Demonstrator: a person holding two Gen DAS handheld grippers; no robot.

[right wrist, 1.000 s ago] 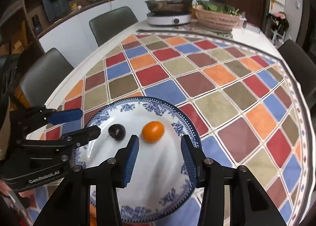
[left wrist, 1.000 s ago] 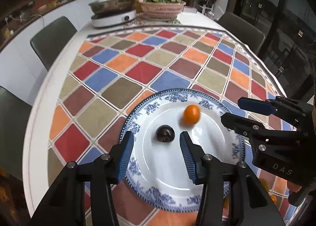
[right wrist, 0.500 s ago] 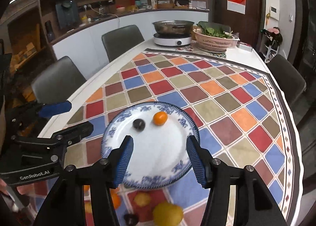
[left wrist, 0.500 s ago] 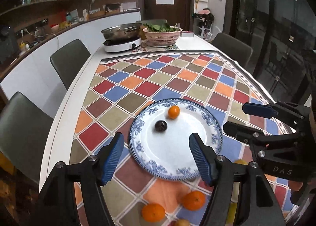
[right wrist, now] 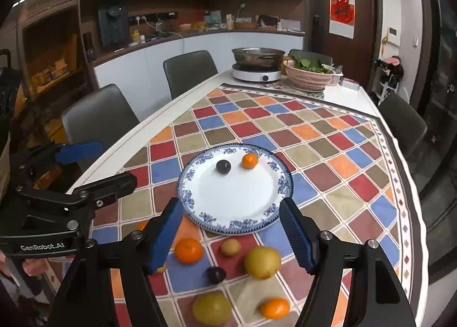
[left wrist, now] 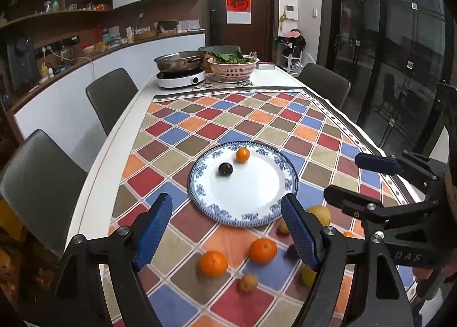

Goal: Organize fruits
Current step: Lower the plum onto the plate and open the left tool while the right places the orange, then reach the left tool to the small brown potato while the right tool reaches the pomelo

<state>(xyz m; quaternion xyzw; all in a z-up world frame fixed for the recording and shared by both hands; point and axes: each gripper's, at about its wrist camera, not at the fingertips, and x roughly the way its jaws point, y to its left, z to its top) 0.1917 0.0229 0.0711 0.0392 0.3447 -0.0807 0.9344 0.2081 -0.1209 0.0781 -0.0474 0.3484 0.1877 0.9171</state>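
Note:
A blue-and-white plate lies on the checkered tablecloth. On it sit a small orange and a dark plum. Loose fruit lies on the cloth in front of the plate: oranges, yellow fruits, a small tan fruit and another dark plum. My left gripper is open and empty, above the near fruit. My right gripper is open and empty, beside it.
At the table's far end stand an induction cooker with a steel pan and a pink basket of greens. Grey chairs line both sides. The table's white edge runs along the left.
Both grippers have pulled back and up from the plate and opened wider. The loose fruit in front of the plate has come into view. The orange and plum stay on the plate.

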